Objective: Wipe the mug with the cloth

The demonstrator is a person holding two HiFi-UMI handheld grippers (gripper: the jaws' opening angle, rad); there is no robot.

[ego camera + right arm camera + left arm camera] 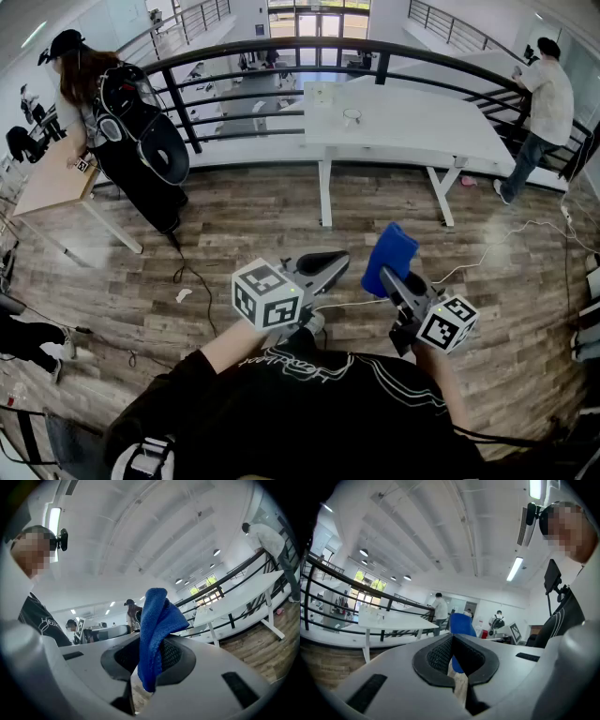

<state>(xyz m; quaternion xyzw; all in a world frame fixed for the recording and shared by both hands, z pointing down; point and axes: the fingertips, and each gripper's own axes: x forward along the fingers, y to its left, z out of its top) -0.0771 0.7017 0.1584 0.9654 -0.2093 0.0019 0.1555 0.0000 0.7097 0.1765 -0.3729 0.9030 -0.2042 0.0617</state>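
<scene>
Over wood-plank floor (234, 234), pinches blue cloth (391, 251) in right gripper (392, 277), jaws clamped on its middle, folds standing above and an end hanging below. Holds left gripper (335, 262) just beside, jaws pressed together on nothing. Faces white table (422, 131) by black railing (234, 52) well beyond, small pale object (352, 116) on it too small to name.

Open-plan office/lab mezzanine: white desk (403, 127) by black railing (281, 56), wood-plank floor (262, 234), ceiling strip lights (515, 569), more desks on level below.
</scene>
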